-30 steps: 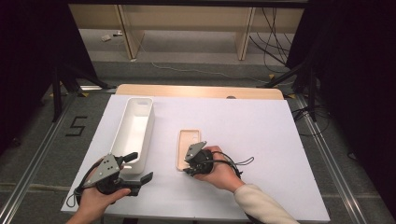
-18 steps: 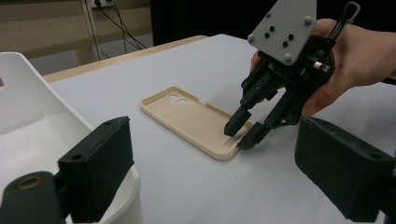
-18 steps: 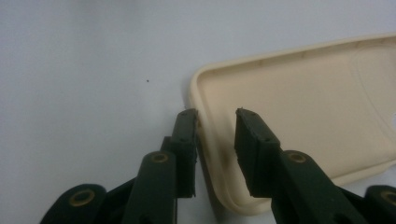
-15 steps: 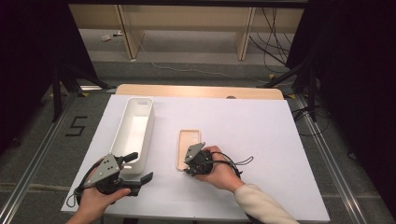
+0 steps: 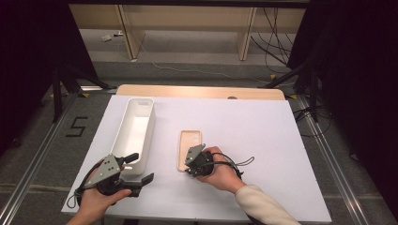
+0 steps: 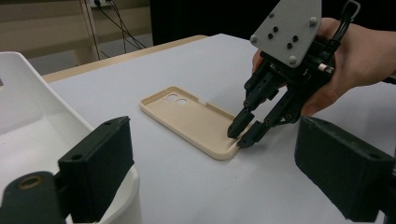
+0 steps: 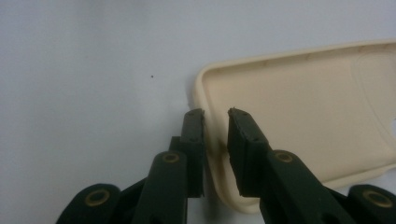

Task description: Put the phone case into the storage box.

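A beige phone case (image 5: 189,149) lies hollow side up on the white table, camera holes at its far end. My right gripper (image 5: 187,169) is tipped down at the case's near end. In the right gripper view the near rim of the case (image 7: 299,107) runs between the jaws of the right gripper (image 7: 215,114). The jaws have just been closing, and a thin gap still shows beside the rim. The left gripper view shows the right gripper (image 6: 239,135) at the case (image 6: 196,119). My left gripper (image 5: 139,168) is held open and bare at the front left, beside the bin.
A long white bin (image 5: 149,136) stands left of the case, its near corner (image 6: 28,107) right by my left gripper. The white tabletop (image 5: 272,136) has a wooden strip (image 5: 197,91) along its far edge. Dark floor and metal rails surround the table.
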`<state>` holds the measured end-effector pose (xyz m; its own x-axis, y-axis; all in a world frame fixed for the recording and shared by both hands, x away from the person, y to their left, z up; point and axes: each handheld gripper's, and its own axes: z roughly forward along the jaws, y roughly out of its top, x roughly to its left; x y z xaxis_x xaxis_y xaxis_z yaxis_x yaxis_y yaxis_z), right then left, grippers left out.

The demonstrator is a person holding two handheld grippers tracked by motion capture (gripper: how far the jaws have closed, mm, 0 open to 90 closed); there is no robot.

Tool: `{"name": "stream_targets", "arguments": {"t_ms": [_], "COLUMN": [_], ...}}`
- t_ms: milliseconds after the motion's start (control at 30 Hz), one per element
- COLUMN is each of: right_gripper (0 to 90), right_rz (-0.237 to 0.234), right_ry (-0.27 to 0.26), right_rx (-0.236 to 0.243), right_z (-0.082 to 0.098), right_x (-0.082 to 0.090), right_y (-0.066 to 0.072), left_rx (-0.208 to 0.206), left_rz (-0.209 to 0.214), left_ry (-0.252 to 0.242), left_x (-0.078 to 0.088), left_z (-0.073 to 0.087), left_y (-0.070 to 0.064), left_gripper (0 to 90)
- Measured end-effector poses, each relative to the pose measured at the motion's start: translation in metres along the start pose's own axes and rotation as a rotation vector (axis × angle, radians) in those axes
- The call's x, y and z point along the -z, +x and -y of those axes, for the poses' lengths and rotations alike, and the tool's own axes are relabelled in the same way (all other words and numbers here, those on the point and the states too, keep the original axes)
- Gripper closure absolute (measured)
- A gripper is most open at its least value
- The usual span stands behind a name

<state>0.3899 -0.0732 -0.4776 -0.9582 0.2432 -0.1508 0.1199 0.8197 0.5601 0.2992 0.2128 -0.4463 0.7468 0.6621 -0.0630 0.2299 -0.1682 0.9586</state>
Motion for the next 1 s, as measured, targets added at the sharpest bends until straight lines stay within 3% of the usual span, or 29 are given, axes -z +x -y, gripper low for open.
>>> {"name": "stream_targets", "arguments": {"t_ms": [1000], "right_gripper": [82.5], "right_rz": [-0.011], "right_ry": [0.01], "right_rx": [0.034], "right_z": [-0.0013], "right_x": [0.0005], "right_y": [0.0006], "left_rx": [0.004], "left_rz": [-0.001], "left_ry": [-0.001], "left_x": [0.0001], "left_z": [0.0], "left_y": [-0.0003], "left_gripper": [11.3]}}
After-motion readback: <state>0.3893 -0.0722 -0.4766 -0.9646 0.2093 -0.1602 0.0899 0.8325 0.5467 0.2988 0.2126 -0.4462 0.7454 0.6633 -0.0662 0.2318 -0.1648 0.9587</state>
